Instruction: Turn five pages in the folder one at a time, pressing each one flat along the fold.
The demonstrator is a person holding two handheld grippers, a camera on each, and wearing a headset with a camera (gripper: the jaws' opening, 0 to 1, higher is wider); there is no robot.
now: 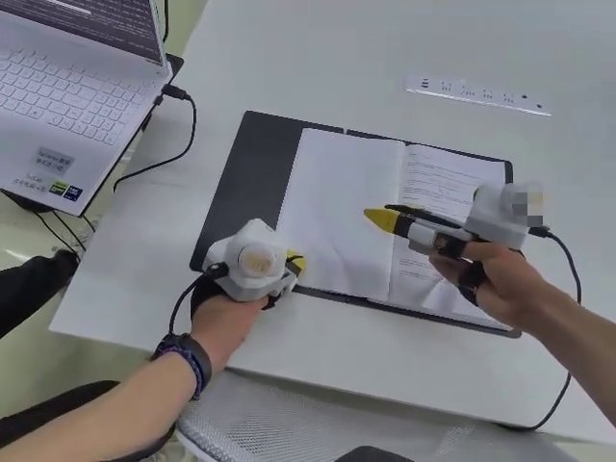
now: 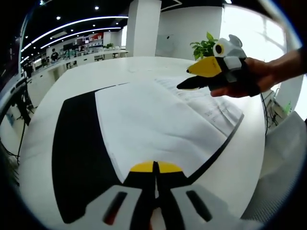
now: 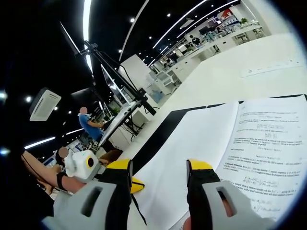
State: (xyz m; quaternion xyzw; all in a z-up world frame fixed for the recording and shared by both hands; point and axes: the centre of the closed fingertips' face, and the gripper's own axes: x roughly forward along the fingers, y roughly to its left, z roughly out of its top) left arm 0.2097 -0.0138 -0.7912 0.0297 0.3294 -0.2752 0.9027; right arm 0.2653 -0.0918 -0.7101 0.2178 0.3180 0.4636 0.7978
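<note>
Folder [image 1: 241, 183] lies open flat at the middle of the white tabletop [image 1: 337, 67], black cover showing at its 9 o'clock side

- Blank page [image 1: 337, 212] lies across the left half; printed page [image 1: 438, 183] on the right; the fold [image 1: 402, 164] runs 12 to 6 between them
- Handling, as a judgement: single sheets, light and limp, easy to crease or tear near the binding. They will buckle if you push them and slide on one another, so two may lift together. Best hold is a free outer corner of the printed page, around its 4 o'clock, well away from the fold; nip one sheet only, with light pressure
- Left gripper [image 1: 289, 262] sits at the folder's 7 o'clock, at the blank page's near edge. Jaws are closed tip to tip in the left gripper view; you cannot tell whether a sheet edge is caught between them
- Right gripper [image 1: 385, 216] comes in from 3 o'clock and hovers over the fold, jaws parted with a clear gap, holding nothing
- Laptop [image 1: 67, 87] at 10 o'clock, power strip [image 1: 478, 94] at 1 o'clock, both well apart from the folder
</note>
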